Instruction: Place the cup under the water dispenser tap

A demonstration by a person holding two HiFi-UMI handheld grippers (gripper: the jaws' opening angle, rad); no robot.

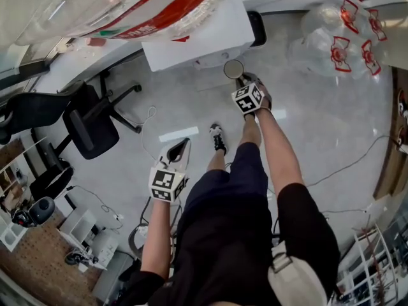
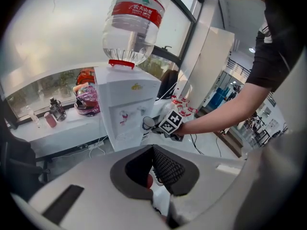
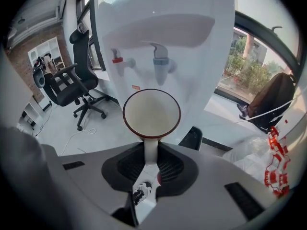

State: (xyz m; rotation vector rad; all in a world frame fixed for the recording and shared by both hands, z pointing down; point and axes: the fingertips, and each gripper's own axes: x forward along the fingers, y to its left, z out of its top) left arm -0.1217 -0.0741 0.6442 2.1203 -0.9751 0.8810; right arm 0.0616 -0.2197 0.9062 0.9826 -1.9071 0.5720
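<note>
A white cup with a dark red rim hangs just in front of and below the water dispenser's two taps, closest to the grey-blue tap; the red tap is to its left. My right gripper is shut on the cup's handle. From the head view the cup and right gripper sit at the front edge of the white dispenser. My left gripper hangs lower and further back, over the floor, shut and holding nothing. It looks at the dispenser and the cup.
A large water bottle stands upside down on the dispenser. A black office chair is on the left. Several empty bottles lie to the right. Cables run over the grey floor, and a black backpack leans by the window.
</note>
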